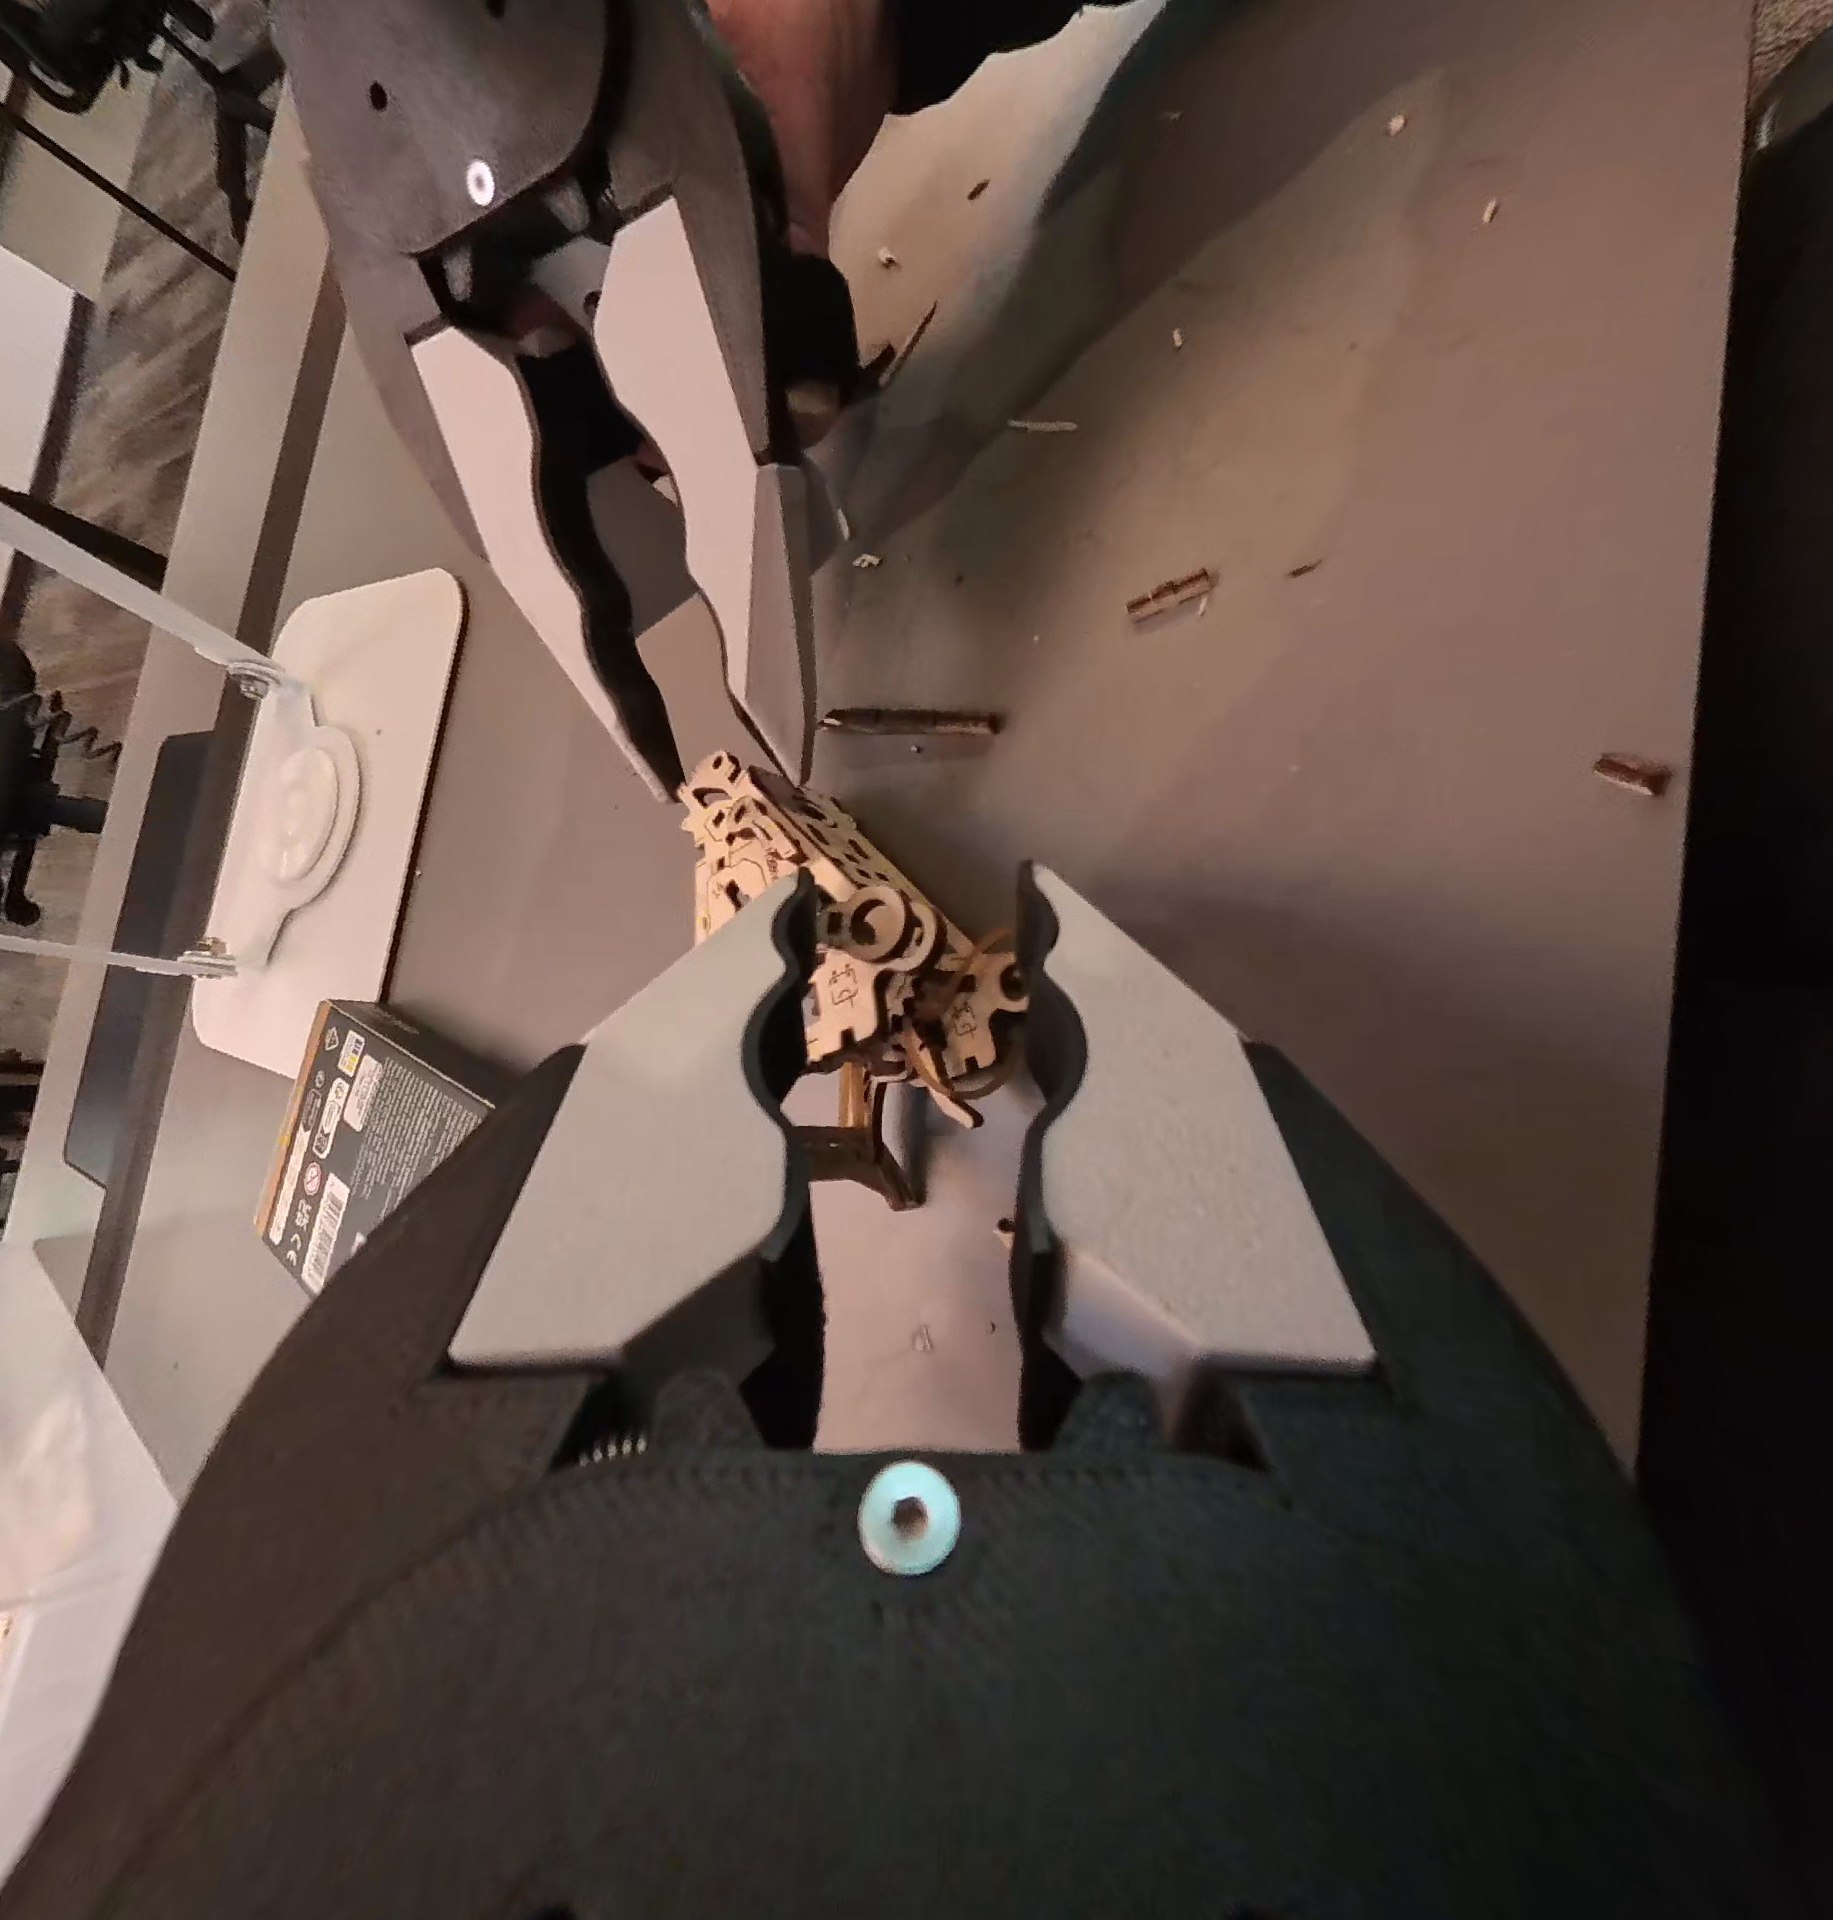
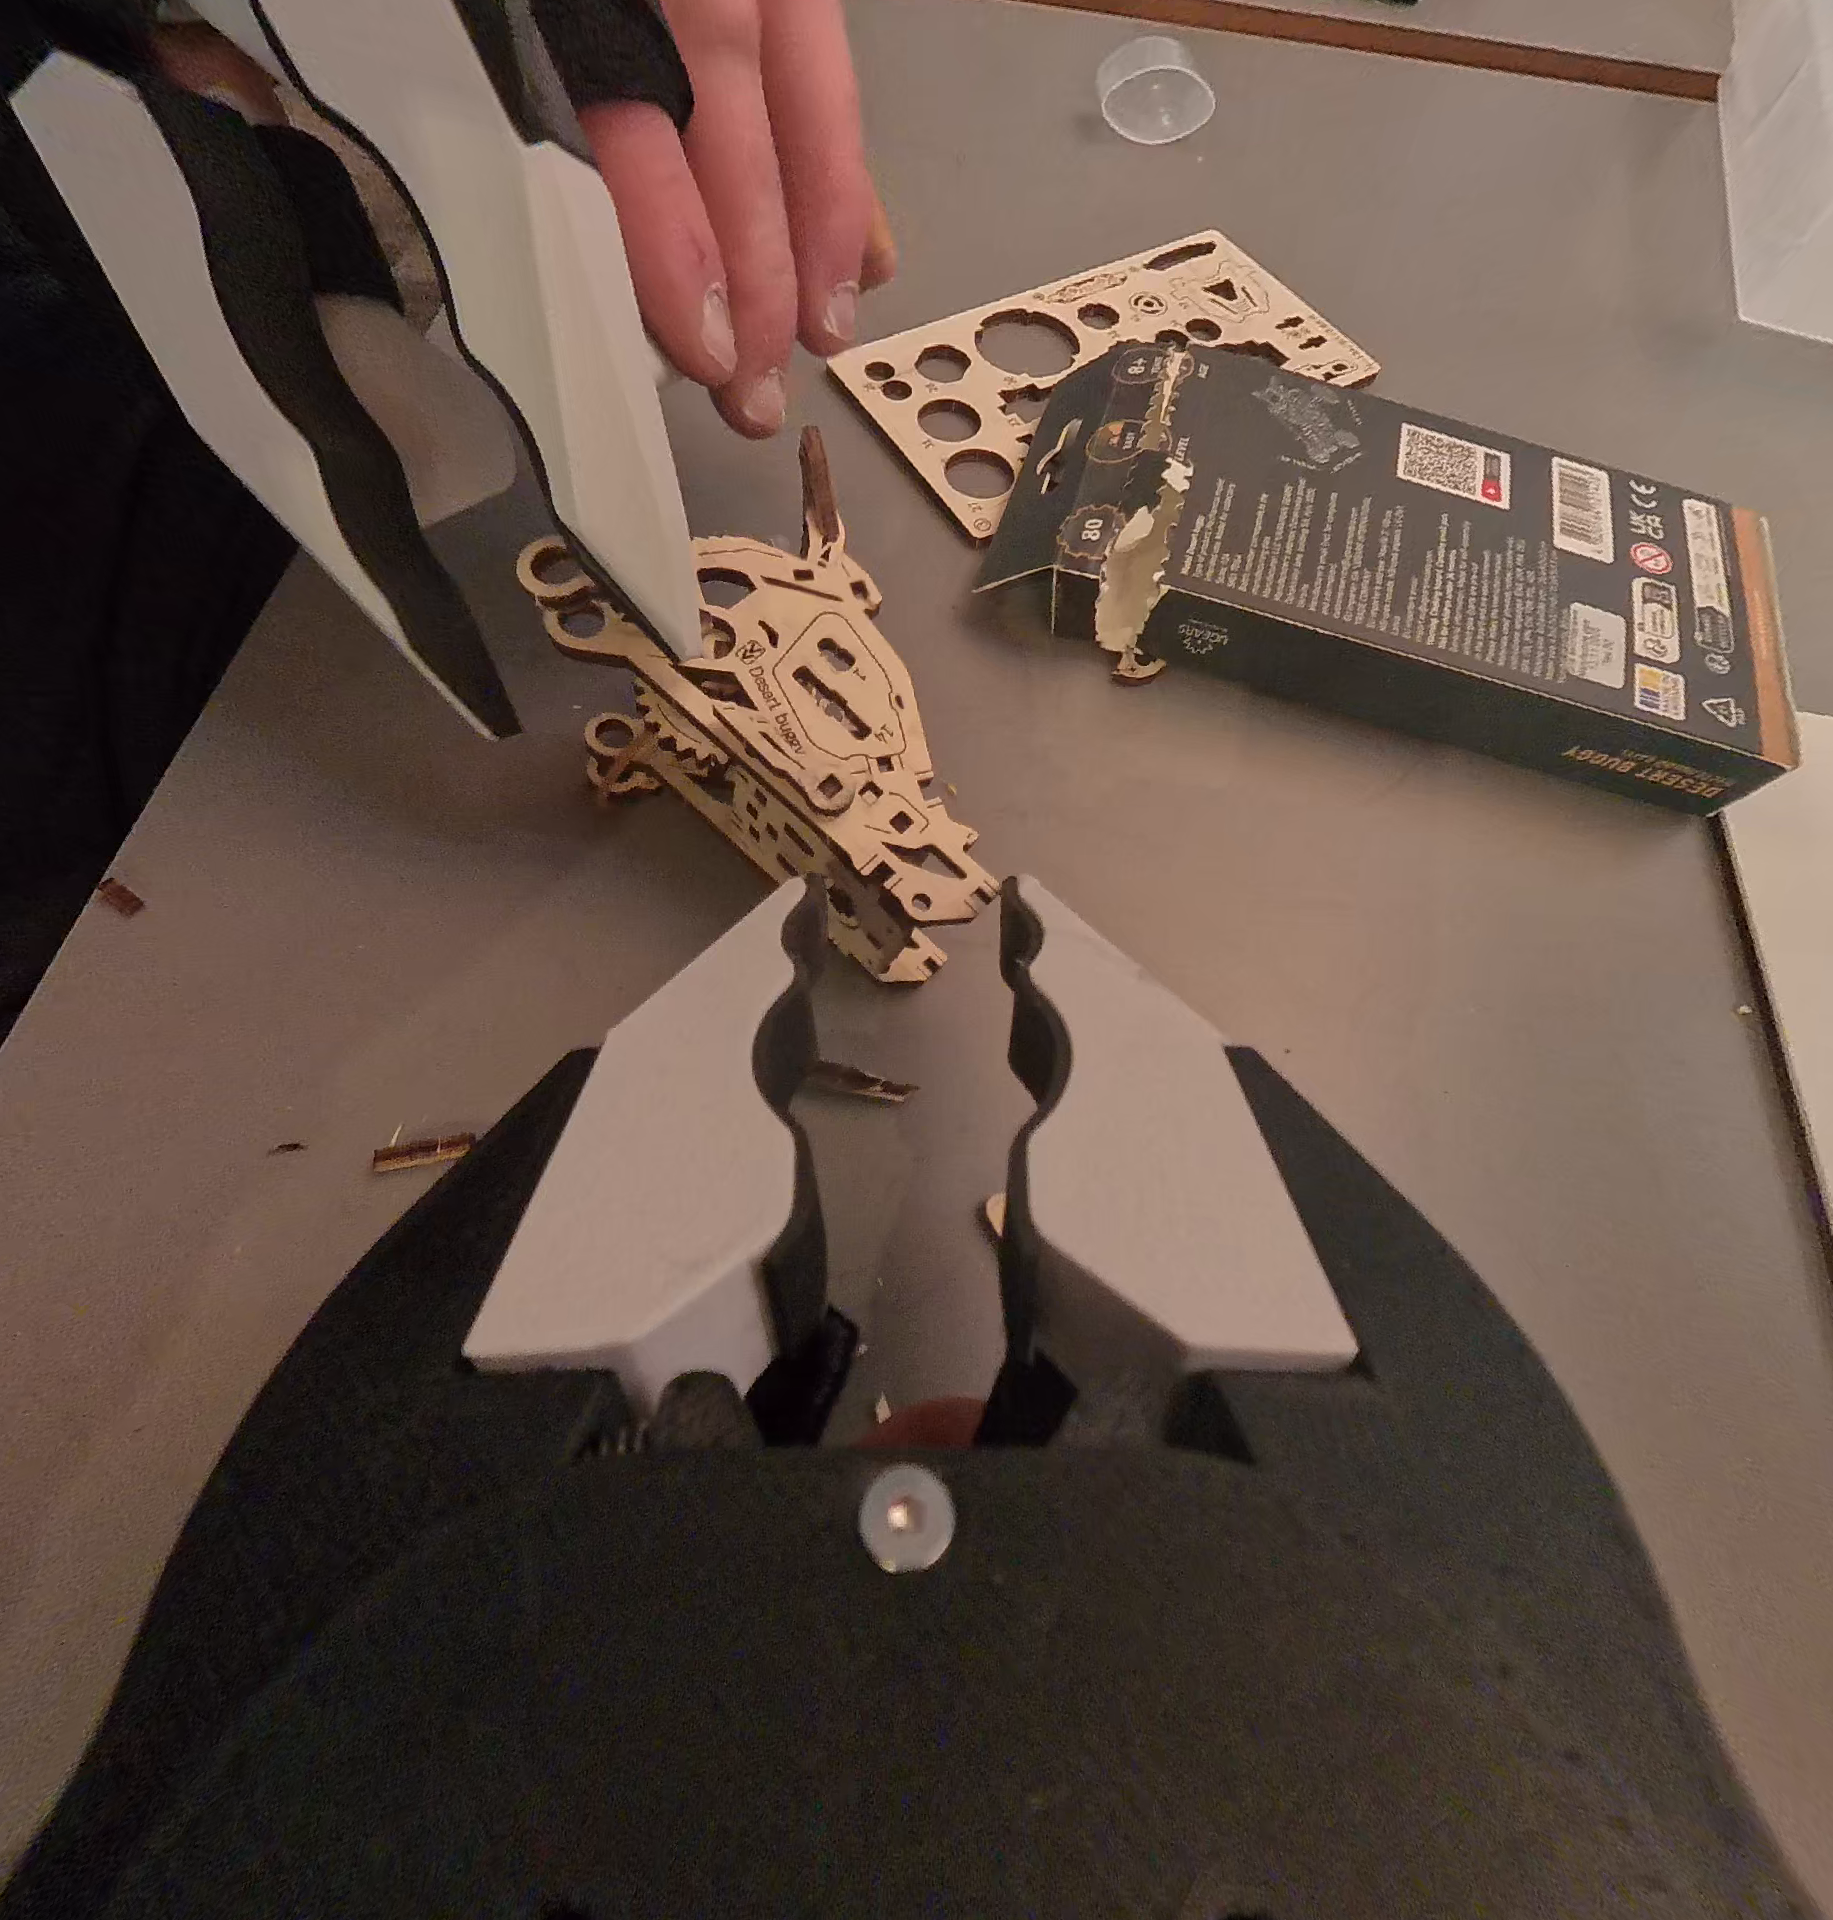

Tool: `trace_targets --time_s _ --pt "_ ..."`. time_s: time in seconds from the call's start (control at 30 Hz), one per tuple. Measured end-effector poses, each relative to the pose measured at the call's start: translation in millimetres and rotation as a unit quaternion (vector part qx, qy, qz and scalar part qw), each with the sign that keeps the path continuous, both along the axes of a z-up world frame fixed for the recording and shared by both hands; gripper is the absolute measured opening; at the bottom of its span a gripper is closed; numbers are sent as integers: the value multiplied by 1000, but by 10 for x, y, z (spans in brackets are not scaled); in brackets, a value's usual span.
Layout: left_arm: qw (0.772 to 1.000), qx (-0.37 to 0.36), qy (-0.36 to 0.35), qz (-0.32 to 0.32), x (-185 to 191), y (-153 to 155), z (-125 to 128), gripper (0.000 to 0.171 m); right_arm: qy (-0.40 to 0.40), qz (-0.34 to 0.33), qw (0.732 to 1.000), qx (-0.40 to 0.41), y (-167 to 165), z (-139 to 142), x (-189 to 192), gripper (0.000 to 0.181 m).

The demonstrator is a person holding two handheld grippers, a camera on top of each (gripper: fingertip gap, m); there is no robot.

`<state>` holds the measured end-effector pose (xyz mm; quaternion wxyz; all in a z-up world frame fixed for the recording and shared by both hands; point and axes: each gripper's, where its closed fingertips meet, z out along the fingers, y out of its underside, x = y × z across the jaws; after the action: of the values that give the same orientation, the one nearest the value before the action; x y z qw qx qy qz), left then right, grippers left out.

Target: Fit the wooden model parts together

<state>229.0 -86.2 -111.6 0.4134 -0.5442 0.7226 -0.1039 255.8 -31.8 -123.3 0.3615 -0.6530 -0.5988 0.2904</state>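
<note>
We see the wooden model (image 2: 787, 748) as pale laser-cut plywood, matt, its cut edges scorched brown; the punched sheet (image 2: 1005, 416) looks the same; the box (image 2: 1411, 582) is dark printed card, its flap torn rough and white; the table (image 2: 1307, 987) is smooth matt grey; the cup (image 2: 1156, 99) is clear plastic.

The grey desk (image 2: 1307, 997) carries a half-built wooden model (image 2: 787, 748) near its middle. Beyond it a dark printed box (image 2: 1463, 582) lies flat, partly over a punched-out plywood sheet (image 2: 995, 416). A clear plastic cup (image 2: 1156, 101) sits farther back. Small wood offcuts (image 2: 424, 1151) are scattered on the near surface, and a white board (image 1: 320, 810) lies at one edge.
</note>
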Motion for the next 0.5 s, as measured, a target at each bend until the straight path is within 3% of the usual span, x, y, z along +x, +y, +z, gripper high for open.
trace_targets --time_s 0.27,0.5 --pt "1000 1 0 6 -12 74 -16 30 -9 7 1000 -1 -33 -16 39 27" --pt "998 6 -37 51 -66 135 117 44 -4 0 1000 2 -12 14 48 30"
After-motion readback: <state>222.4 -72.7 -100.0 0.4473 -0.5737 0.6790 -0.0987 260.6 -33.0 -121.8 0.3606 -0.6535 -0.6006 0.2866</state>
